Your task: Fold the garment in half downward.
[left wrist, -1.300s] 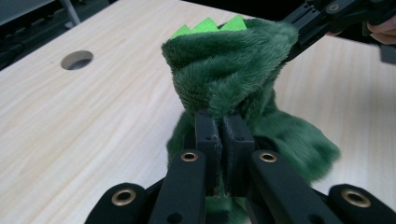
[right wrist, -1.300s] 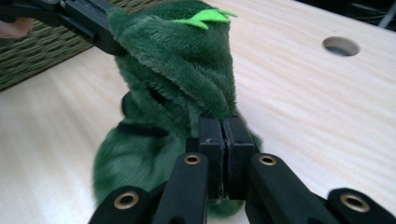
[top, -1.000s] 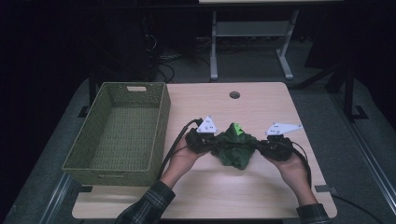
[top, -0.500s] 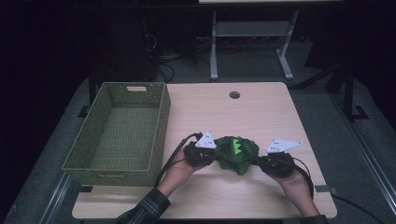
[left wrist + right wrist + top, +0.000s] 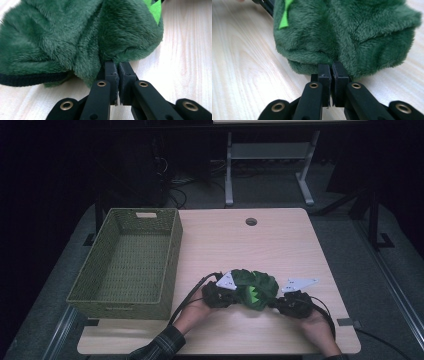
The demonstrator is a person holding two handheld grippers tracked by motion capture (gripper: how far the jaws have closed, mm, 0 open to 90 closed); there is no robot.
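Both tongs [image 5: 235, 296] [image 5: 280, 304] clamped on green plush garment [image 5: 256, 287], long axis left-right across table [image 5: 280, 240].

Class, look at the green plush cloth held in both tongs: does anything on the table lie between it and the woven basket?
Nothing visible does. The cloth is pinched at its edges by the left tongs and the right tongs, low over the table. The basket stands to its left, and only bare wood shows between them.
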